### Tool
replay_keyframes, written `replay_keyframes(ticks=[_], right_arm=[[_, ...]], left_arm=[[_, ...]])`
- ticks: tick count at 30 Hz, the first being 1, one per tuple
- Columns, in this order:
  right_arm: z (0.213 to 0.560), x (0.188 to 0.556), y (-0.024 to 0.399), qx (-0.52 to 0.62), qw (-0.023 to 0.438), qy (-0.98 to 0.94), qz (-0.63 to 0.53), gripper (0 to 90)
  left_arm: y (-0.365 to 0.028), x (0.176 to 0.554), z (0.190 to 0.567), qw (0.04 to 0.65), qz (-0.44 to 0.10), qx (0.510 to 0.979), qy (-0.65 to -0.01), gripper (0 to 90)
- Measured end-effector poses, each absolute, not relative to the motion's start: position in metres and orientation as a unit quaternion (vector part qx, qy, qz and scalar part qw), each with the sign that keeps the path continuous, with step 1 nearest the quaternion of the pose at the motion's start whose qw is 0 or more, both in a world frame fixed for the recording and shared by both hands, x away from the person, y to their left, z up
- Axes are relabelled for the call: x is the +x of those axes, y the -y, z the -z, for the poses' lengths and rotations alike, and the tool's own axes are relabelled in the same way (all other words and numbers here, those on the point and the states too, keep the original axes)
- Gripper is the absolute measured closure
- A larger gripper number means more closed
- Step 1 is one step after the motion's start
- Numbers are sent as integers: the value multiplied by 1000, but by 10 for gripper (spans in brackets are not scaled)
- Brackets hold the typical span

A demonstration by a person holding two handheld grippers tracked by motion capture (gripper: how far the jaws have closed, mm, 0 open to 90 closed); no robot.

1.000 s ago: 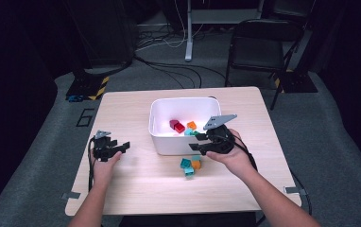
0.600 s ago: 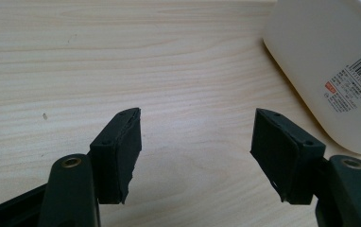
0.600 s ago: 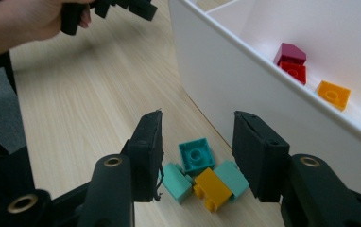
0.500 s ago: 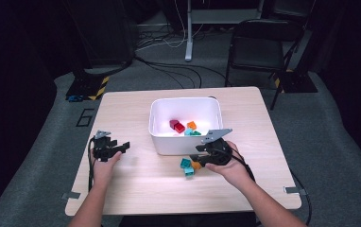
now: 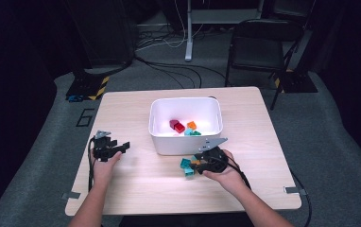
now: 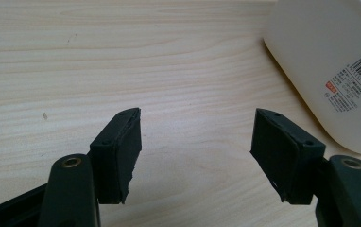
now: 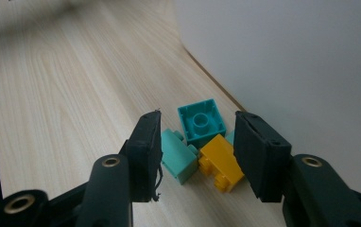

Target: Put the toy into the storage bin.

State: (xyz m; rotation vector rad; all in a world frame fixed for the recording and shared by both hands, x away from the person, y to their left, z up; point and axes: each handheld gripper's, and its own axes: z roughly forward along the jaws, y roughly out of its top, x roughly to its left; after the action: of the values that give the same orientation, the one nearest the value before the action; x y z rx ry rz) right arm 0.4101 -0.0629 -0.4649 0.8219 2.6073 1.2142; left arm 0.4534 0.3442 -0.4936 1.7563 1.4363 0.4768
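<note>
Three small bricks lie together on the table in front of the white bin (image 5: 159,142): a teal square one (image 7: 201,122), a mint one (image 7: 178,160) and a yellow one (image 7: 220,162). My right gripper (image 7: 197,151) is open and low over them, with the mint and yellow bricks between its jaws. In the high view that gripper (image 5: 198,163) sits by the teal bricks (image 5: 186,166). My left gripper (image 5: 123,146) rests at the table's left, open and holding nothing (image 6: 195,151). Red (image 5: 177,126), orange (image 5: 191,125) and teal (image 5: 192,133) bricks lie inside the bin.
The bin's white wall (image 6: 330,71) with a barcode label stands just right of the left gripper. Bare wooden table (image 5: 136,184) spreads between the two hands. A black chair (image 5: 259,47) and floor cables lie beyond the table.
My right gripper has dropped from the bin's front rim down and toward the person, onto the loose bricks on the table. The left gripper has stayed put.
</note>
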Motion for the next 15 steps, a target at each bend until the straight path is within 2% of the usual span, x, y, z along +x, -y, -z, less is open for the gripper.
replay_keyframes(ticks=[4, 15], right_arm=[[471, 410, 57, 270, 71, -873, -400, 475], [483, 405, 45, 256, 62, -880, -395, 471]], left_arm=[[-344, 453, 494, 400, -189, 694, -568, 336], [-344, 453, 494, 400, -189, 694, -568, 336]])
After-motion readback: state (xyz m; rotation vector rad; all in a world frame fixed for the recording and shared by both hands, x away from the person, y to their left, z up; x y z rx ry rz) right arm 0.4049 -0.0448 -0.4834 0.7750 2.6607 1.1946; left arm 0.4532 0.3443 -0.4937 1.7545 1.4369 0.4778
